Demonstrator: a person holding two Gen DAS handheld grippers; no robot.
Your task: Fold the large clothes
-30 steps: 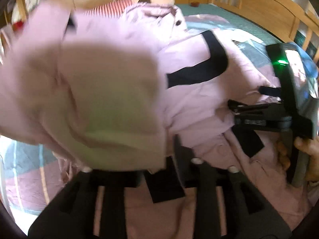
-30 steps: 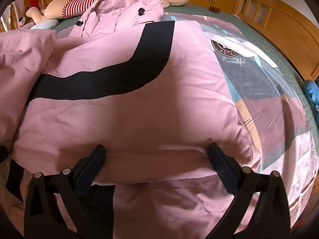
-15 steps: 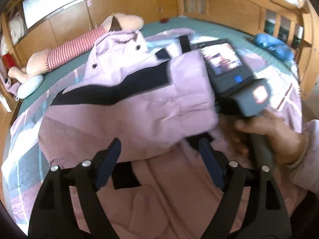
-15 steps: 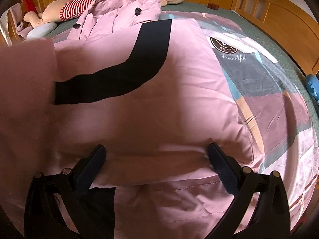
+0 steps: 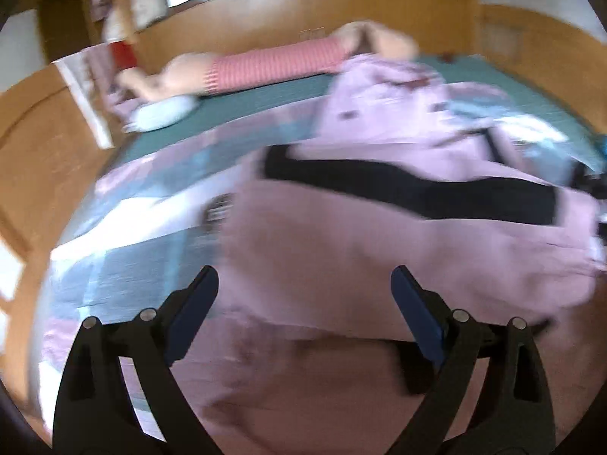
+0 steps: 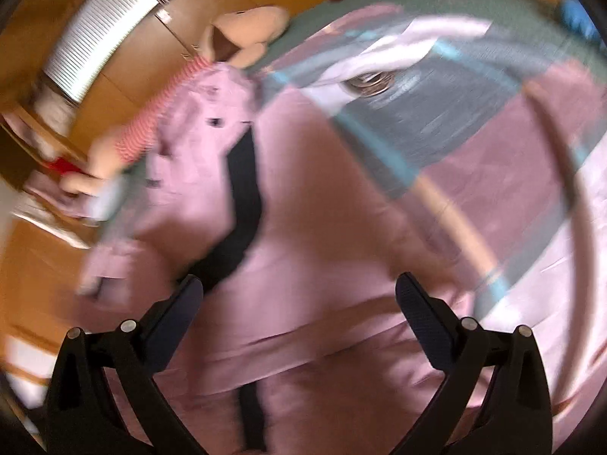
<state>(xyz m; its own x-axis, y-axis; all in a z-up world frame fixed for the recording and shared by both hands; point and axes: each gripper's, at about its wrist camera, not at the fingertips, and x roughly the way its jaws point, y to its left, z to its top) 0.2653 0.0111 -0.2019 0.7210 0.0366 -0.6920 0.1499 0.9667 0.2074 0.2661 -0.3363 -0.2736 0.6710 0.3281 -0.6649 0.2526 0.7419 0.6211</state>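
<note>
A large pink coat (image 5: 341, 250) with a black band (image 5: 417, 185) lies spread on the bed, its folded part on top and its hood at the far end. Both views are blurred by motion. My left gripper (image 5: 303, 284) hovers over the coat's near part with its jaws opening wide, and no cloth is pinched between its blue pads. The right wrist view shows the same coat (image 6: 303, 227), tilted, with the black band (image 6: 239, 204) running away from me. My right gripper (image 6: 299, 295) stands open above it, holding nothing.
A patchwork bedspread (image 6: 474, 125) covers the bed around the coat. A long plush toy in a red striped shirt (image 5: 265, 64) lies along the far edge. Wooden cabinets (image 5: 265, 11) stand behind, and wooden floor (image 5: 38, 159) shows on the left.
My left gripper has let go of the pink cloth it held up, opened wide and pulled back. The cloth now lies folded on the coat. The right wrist view has rolled and lifted away.
</note>
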